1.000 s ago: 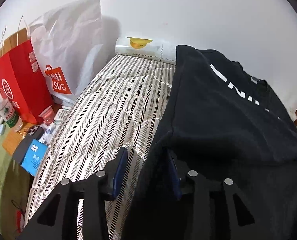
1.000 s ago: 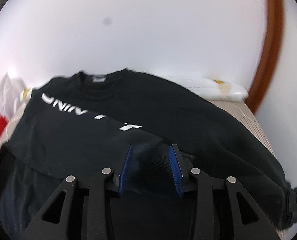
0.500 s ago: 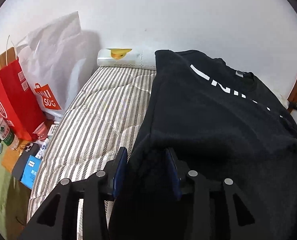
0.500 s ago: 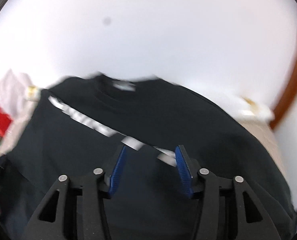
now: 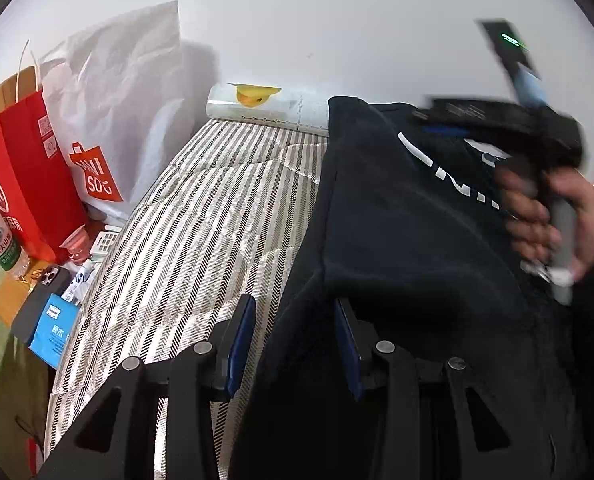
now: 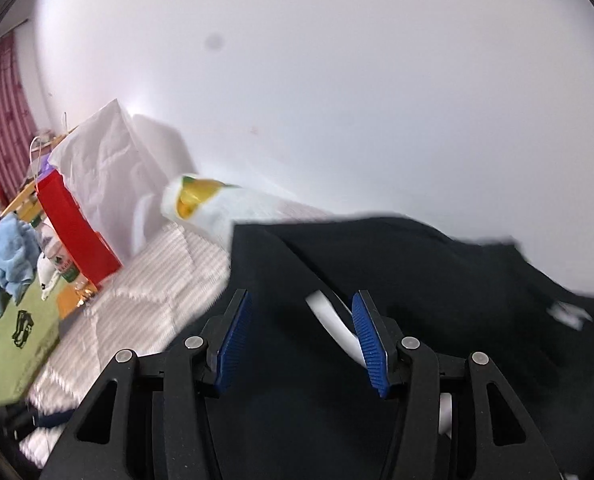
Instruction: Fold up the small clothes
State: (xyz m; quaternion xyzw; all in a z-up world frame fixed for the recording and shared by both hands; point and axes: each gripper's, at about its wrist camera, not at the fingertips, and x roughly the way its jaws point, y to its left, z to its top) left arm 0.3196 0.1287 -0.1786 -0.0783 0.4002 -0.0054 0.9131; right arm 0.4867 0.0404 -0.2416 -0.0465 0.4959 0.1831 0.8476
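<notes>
Sweatshirt (image 5: 397, 216) lies on the striped bed (image 5: 201, 240), its folded left edge running toward the wall. Left hand-held gripper (image 5: 293, 340) pinches the near corner of that edge. Right hand-held gripper (image 6: 301, 336), jaws just opened and empty, hovers above the chest print, nearer the far side.

Black sweatshirt (image 5: 397, 216) (white lettering) on bed

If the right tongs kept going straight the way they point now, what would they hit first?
Most likely the black shirt: the right tongs stand open over it, with its white lettering between the pads. Depth is unclear.
</notes>
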